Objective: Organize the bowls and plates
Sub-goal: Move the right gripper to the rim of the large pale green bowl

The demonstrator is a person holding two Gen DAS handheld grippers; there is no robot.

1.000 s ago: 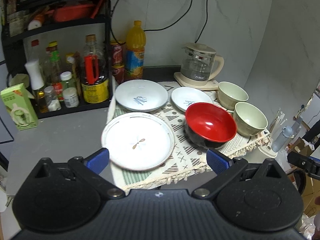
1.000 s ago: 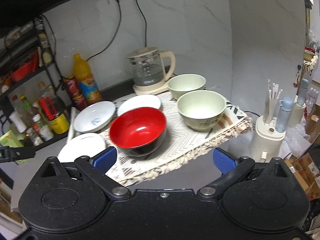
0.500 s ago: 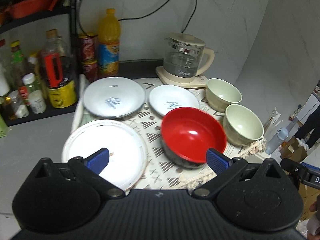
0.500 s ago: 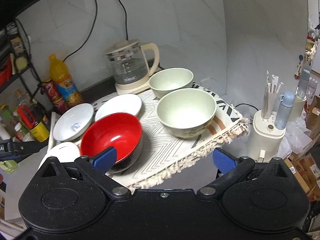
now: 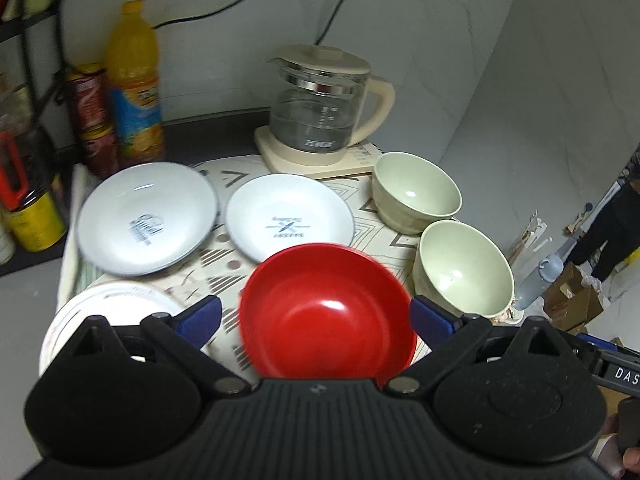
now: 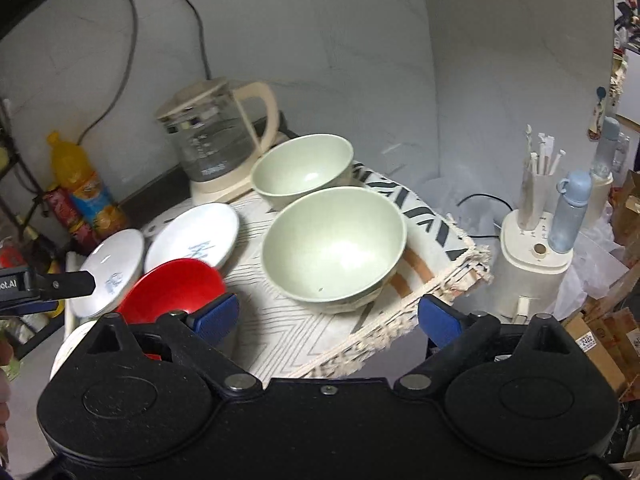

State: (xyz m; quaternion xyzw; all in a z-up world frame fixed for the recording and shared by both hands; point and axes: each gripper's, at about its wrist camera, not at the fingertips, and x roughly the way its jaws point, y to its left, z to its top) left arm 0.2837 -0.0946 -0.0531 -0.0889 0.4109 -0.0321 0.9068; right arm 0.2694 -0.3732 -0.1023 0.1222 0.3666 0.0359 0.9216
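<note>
On a patterned mat sit a red bowl, two pale green bowls, two grey-rimmed plates and a white plate at the front left. My left gripper is open and empty, just in front of the red bowl. My right gripper is open and empty, in front of the nearer green bowl; the farther green bowl and the red bowl also show there.
A glass kettle stands behind the plates. Bottles and cans stand at the back left by a shelf. A white appliance with straws and a blue bottle stands right of the mat edge.
Both grippers have moved right and closer to the mat. The left now faces the red bowl, the right the nearer green bowl. No dish has moved.
</note>
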